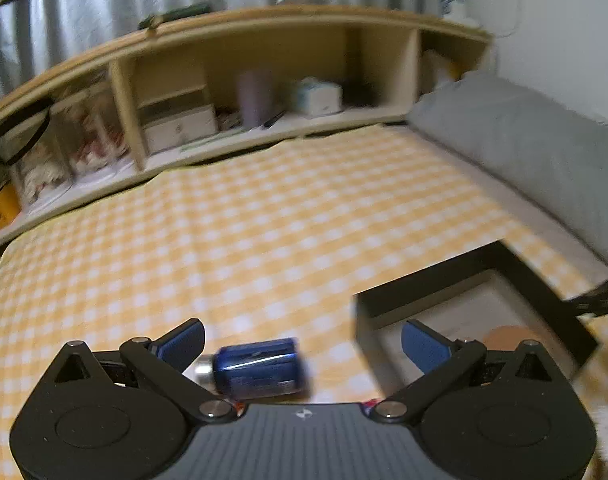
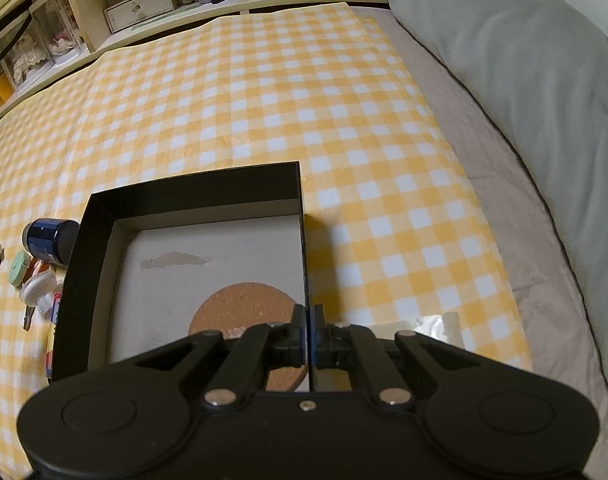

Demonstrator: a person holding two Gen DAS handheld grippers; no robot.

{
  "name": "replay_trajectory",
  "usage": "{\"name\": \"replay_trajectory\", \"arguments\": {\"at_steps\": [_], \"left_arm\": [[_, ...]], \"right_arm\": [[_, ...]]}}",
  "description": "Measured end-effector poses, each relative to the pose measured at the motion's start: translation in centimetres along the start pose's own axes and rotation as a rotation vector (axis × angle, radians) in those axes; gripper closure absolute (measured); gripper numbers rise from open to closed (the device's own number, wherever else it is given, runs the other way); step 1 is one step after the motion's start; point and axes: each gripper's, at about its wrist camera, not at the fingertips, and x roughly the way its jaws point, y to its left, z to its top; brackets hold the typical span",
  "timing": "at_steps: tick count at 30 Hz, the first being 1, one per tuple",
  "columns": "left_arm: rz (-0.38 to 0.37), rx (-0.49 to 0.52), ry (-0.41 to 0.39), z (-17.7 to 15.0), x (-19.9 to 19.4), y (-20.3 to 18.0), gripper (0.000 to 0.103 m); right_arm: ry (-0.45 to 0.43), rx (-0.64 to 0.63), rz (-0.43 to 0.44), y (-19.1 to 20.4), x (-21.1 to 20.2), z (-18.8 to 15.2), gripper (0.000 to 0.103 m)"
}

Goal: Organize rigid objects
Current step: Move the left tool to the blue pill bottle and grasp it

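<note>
Bedding: yellow-and-white gingham cloth [image 2: 304,92], smooth and flat, spread over a bed; a soft grey quilt [image 2: 524,60] is bunched along its right edge.
Shelving: pale wooden headboard shelf [image 1: 263,40], open cubbies with blurred boxes and a small white drawer unit [image 2: 137,6].
Box: shallow rectangular black cardboard box [image 2: 191,188] with thin stiff walls and a matte grey-white floor, lying on the cloth.
Coaster: flat round cork disc [image 2: 239,308], grainy brown, resting on the box floor at the near end.
Left gripper: left gripper [image 1: 304,346] stands wide apart, its blue pads clear of everything; nothing is held.
Right gripper: right gripper [image 2: 308,316] is clamped onto the right wall of the box, pads pressed together on the thin card.
Bottle: dark blue glossy cylindrical bottle [image 1: 259,368] with a silvery cap, lying on its side on the cloth just left of the box, below and between the left pads but untouched.
Small items: cluster of round lids and little containers [image 2: 35,284], white, mint and orange, beside the bottle outside the left wall; details too small to tell.
</note>
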Motion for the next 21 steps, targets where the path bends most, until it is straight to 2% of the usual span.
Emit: {"name": "replay_trajectory", "arguments": {"at_steps": [5, 8, 9, 13, 17, 21], "left_arm": [[0.08, -0.016, 0.047, -1.2, 3.2, 2.4, 0.0], [0.096, -0.031, 0.066, -1.9, 4.7, 3.8, 0.0], [0.096, -0.042, 0.072, -2.1, 5.3, 4.3, 0.0], [0.064, -0.096, 0.096, -2.8, 7.1, 5.2, 0.0], [0.031, -0.089, 0.113, -3.4, 8.2, 4.6, 0.0], [0.038, -0.095, 0.13, -3.6, 9.1, 4.4, 0.0]], "right_arm": [[0.006, -0.011, -0.02, 0.0, 0.1, -0.3, 0.096], [0.007, -0.007, -0.028, 0.1, 0.2, -0.2, 0.095], [0.01, -0.007, -0.027, 0.1, 0.2, -0.2, 0.092], [0.026, -0.013, 0.002, 0.3, 0.4, 0.0, 0.092], [0.025, -0.029, -0.008, 0.5, 0.6, 0.1, 0.092], [0.025, -0.028, -0.006, 0.5, 0.6, 0.1, 0.092]]}}
